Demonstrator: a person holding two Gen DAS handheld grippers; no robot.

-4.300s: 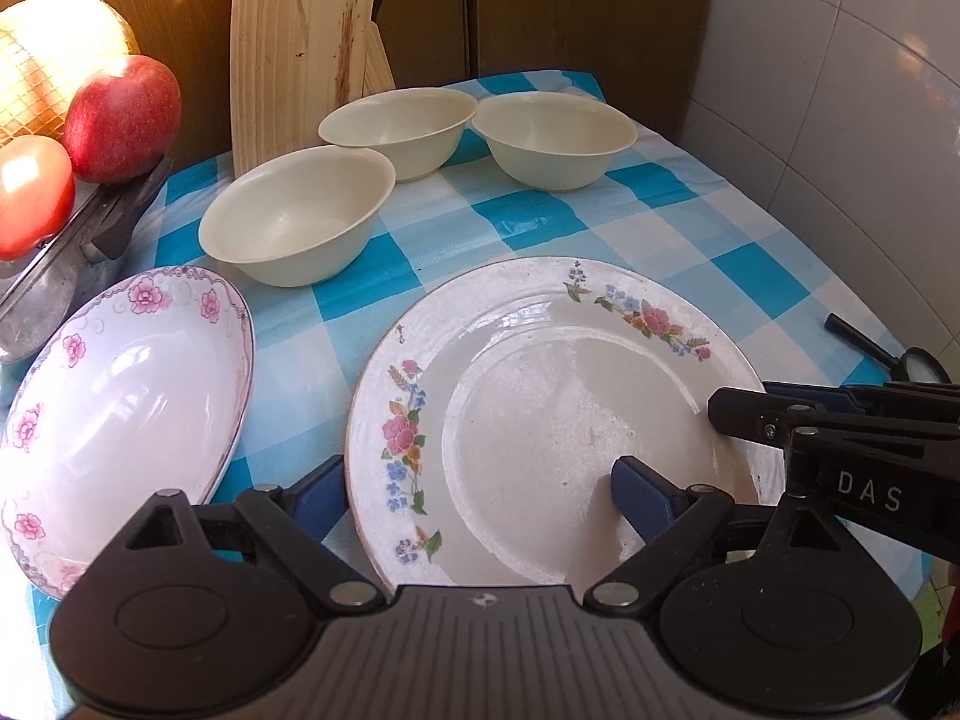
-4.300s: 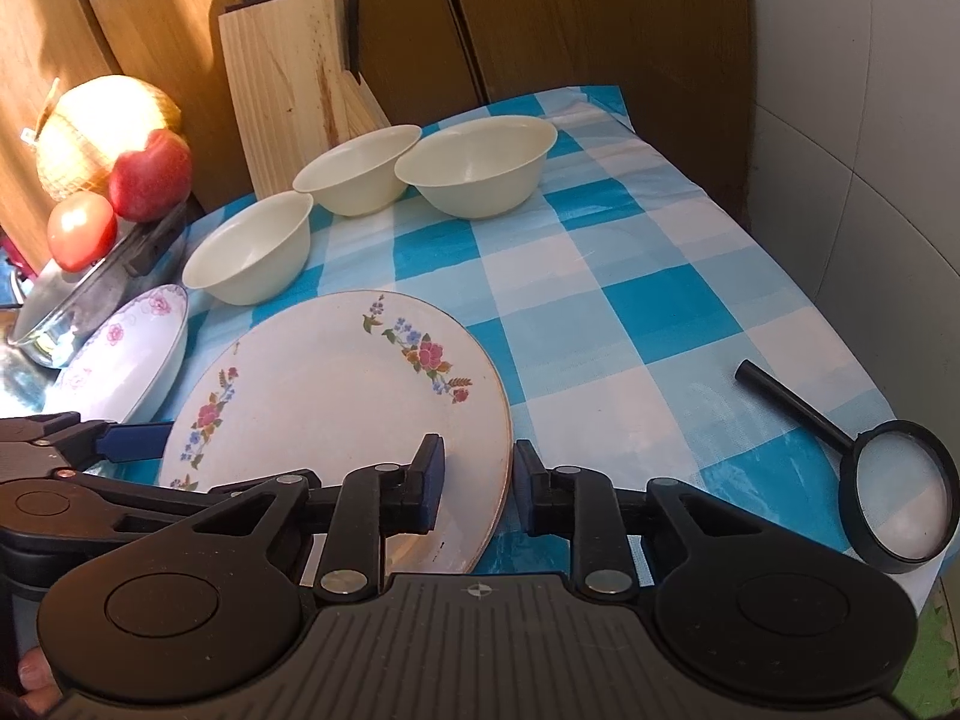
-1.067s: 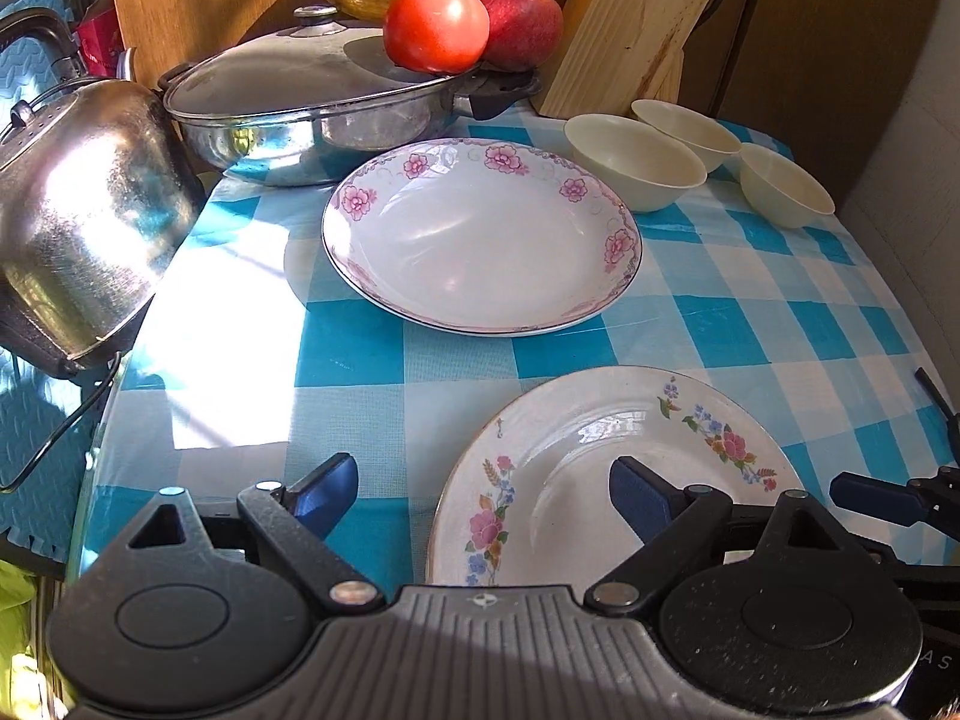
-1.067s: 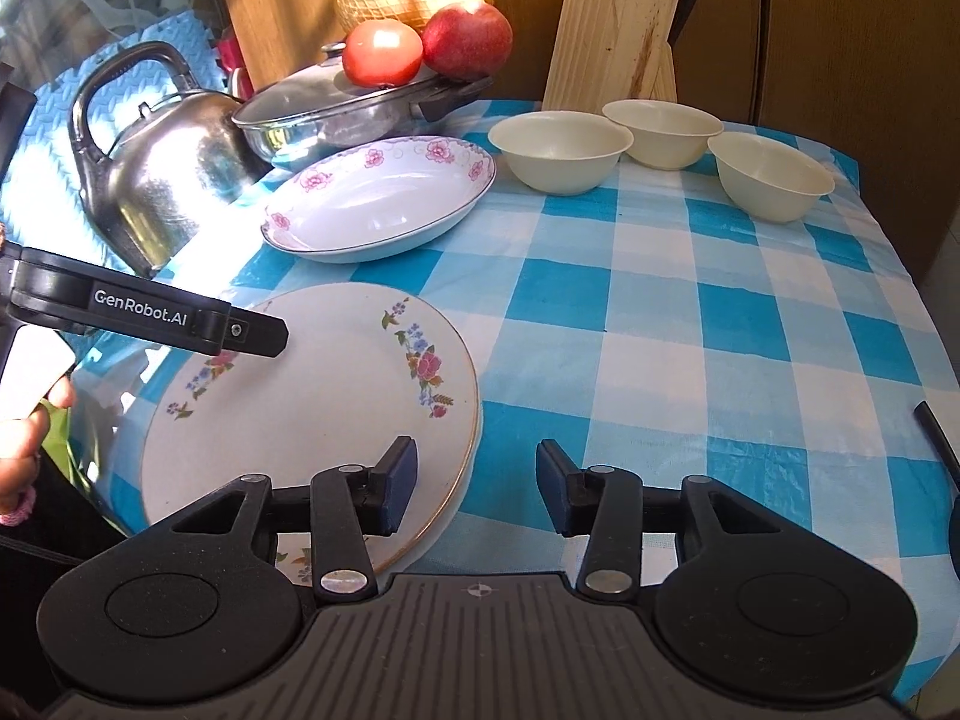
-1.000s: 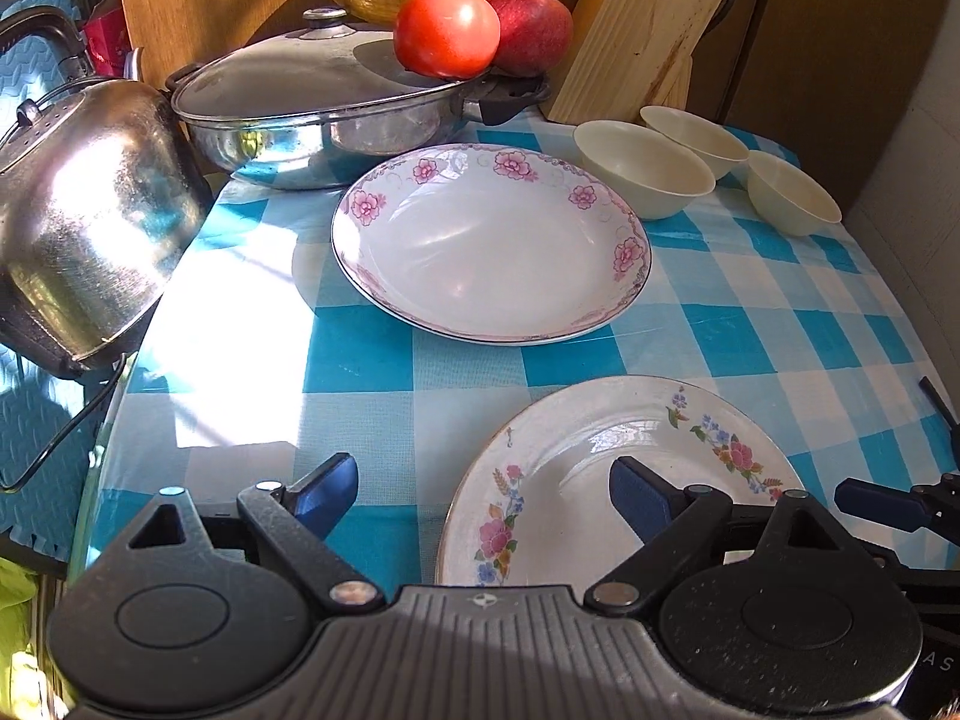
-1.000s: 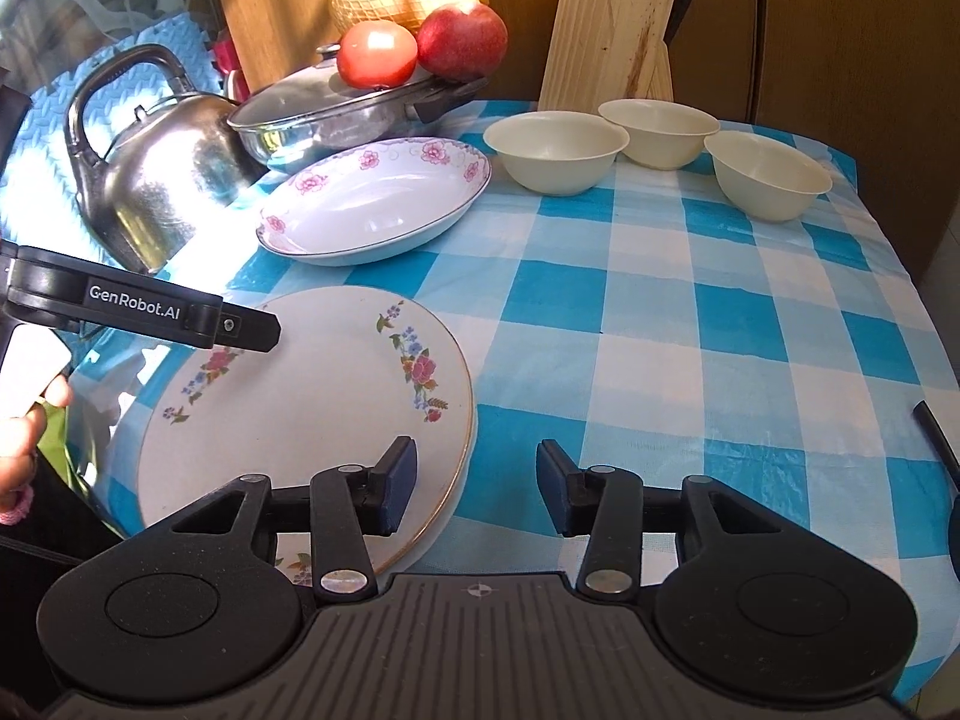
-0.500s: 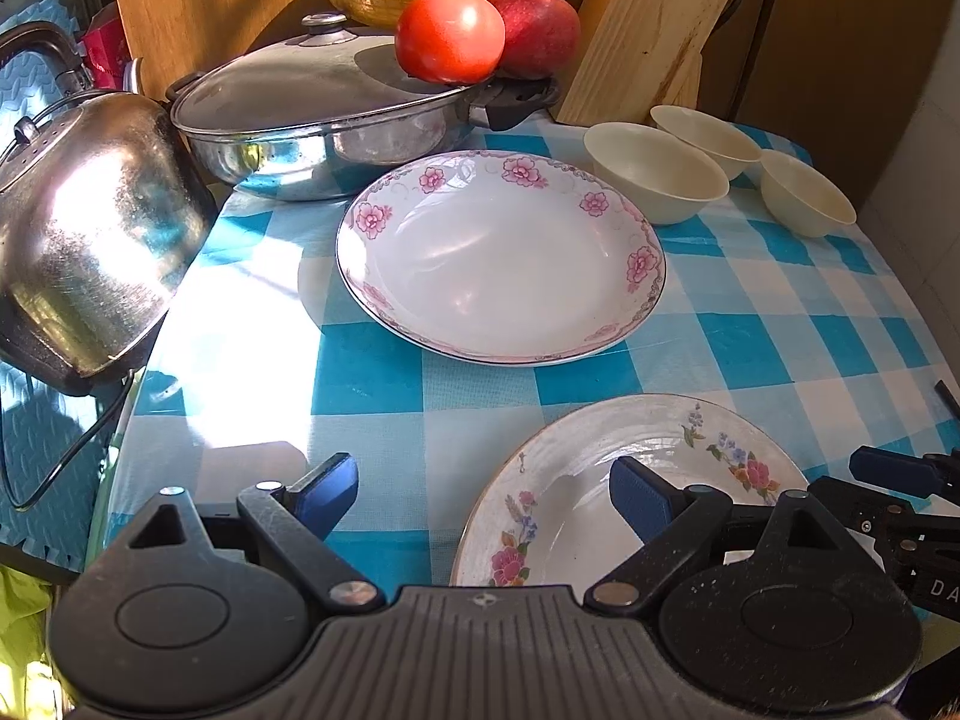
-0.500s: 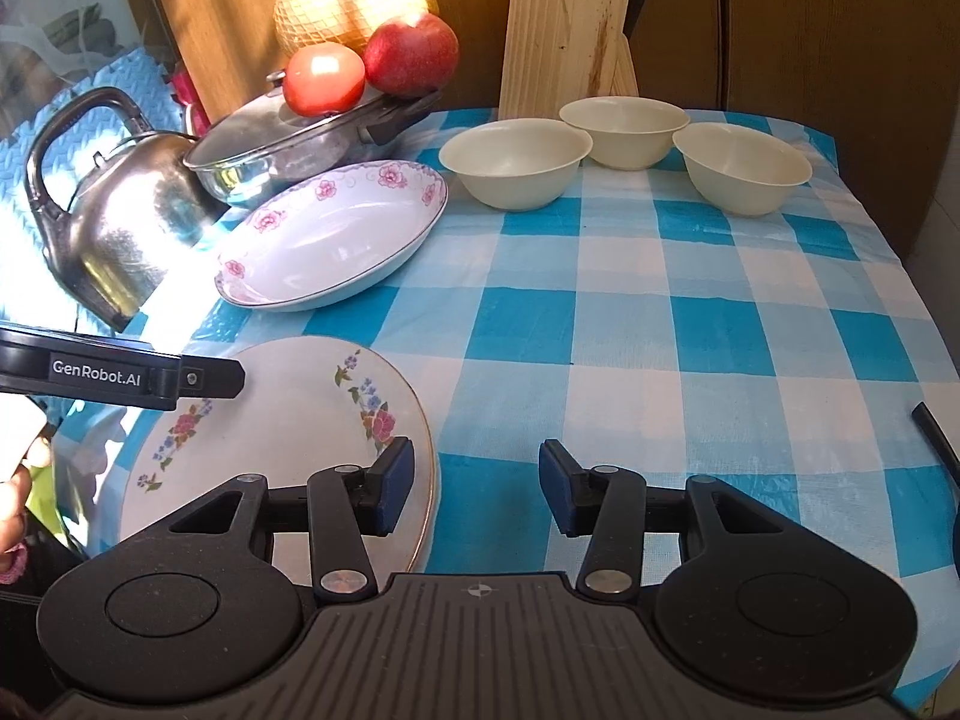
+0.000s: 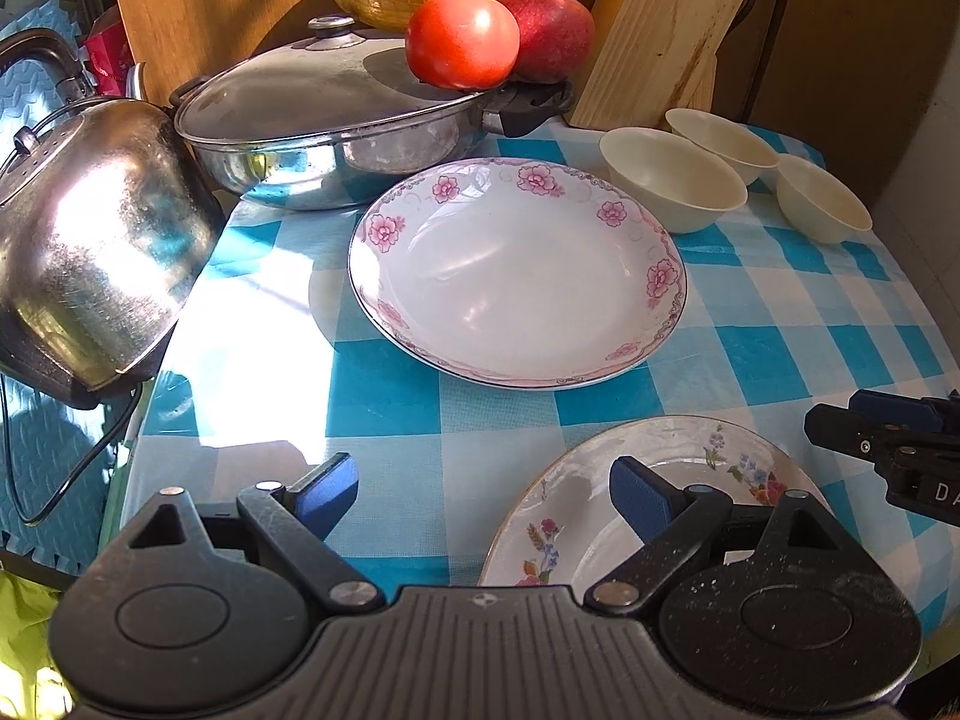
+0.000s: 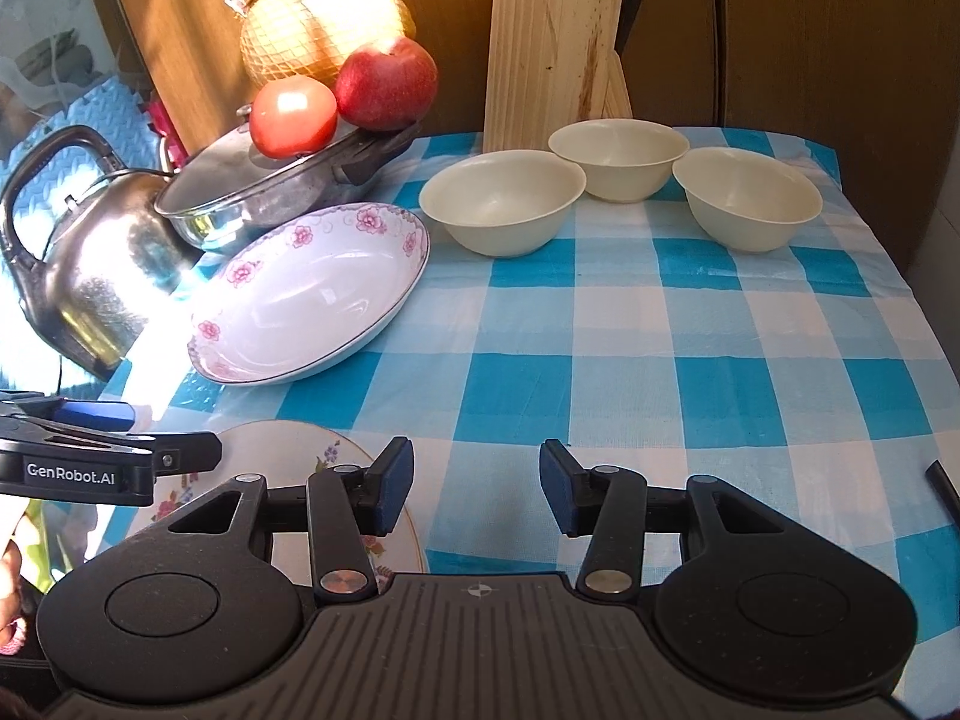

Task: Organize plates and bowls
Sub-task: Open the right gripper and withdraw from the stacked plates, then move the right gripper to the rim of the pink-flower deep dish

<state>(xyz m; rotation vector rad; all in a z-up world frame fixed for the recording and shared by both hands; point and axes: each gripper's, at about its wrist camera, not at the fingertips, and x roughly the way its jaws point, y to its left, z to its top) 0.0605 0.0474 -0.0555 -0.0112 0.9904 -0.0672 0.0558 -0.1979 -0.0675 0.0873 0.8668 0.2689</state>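
Observation:
A flat plate with small flowers [image 9: 690, 468] lies at the table's near edge, also low left in the right wrist view [image 10: 288, 456]. My left gripper [image 9: 483, 495] is open wide, its right finger over that plate and its left finger over the cloth. My right gripper [image 10: 474, 492] is open too, its left finger above the plate's rim, holding nothing. Beyond sits a deep plate with pink flowers [image 9: 516, 270] [image 10: 312, 294]. Three cream bowls [image 10: 501, 204] [image 10: 618, 159] [image 10: 747, 198] stand at the back.
A blue checked cloth [image 10: 660, 330] covers the table. A steel kettle [image 10: 90, 264] and a lidded pan [image 10: 264, 192] with a tomato and an apple on it stand at the left. A knife block [image 10: 552, 42] stands behind the bowls. A black handle [image 10: 945, 480] lies at the right edge.
The flat plate went from mid-table to the near left edge. The right gripper's jaws have widened off its rim. Both grippers have drawn back, so the plate sits lower in both views.

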